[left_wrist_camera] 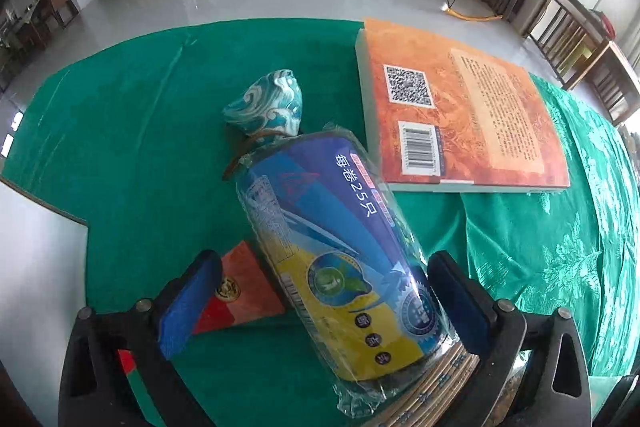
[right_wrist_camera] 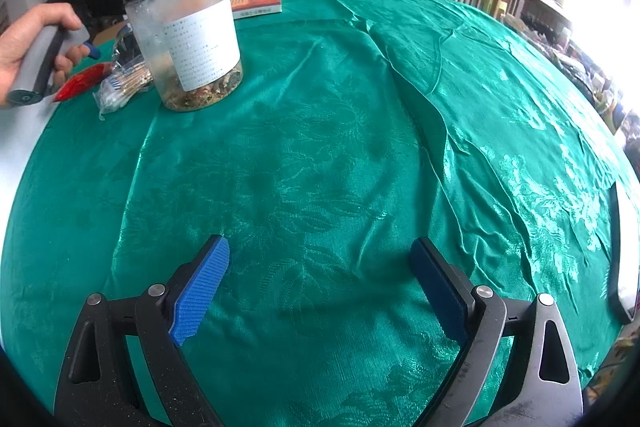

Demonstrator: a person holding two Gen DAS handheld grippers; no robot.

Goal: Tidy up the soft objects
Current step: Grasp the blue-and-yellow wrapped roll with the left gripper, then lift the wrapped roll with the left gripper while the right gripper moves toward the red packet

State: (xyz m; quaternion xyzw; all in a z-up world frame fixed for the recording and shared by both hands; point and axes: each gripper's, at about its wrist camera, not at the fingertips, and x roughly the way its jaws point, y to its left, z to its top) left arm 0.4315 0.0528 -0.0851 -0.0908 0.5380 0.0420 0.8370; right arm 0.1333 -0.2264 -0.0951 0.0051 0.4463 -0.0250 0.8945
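In the left wrist view a plastic-wrapped pack of rolled bags, blue and yellow with Chinese print, lies between the jaws of my left gripper. The jaws stand wide; the right pad touches the pack and the left pad is apart from it. A teal patterned cloth pouch lies just beyond the pack. A red envelope lies under the pack's left side. My right gripper is open and empty above the green tablecloth.
An orange book lies to the right of the pouch. In the right wrist view a clear jar with a black lid stands at the far left. A dark flat object lies at the right table edge.
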